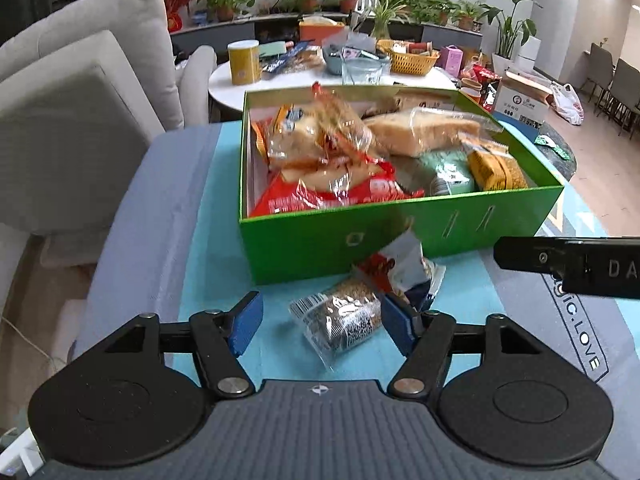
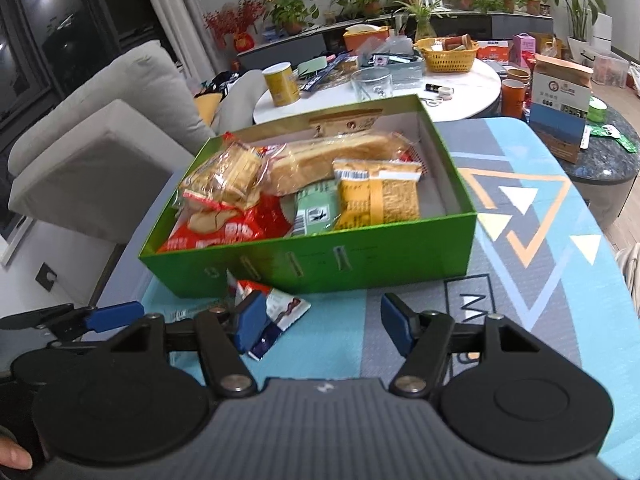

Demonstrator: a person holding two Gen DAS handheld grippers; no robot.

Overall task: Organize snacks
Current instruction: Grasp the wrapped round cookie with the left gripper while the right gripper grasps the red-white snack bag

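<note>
A green box stands on the blue patterned mat, filled with several wrapped snacks. These include bread, a red packet and a yellow bar. In front of the box lie a clear packet of brown grain bar and a red, white and blue packet. My left gripper is open, with the grain packet between its fingers, close to the right pad. My right gripper is open over bare mat, its left pad beside the red, white and blue packet.
A grey sofa stands to the left. Behind the box, a round white table carries a yellow can, a glass bowl and a yellow basket. A paper bag stands on a dark side table at right.
</note>
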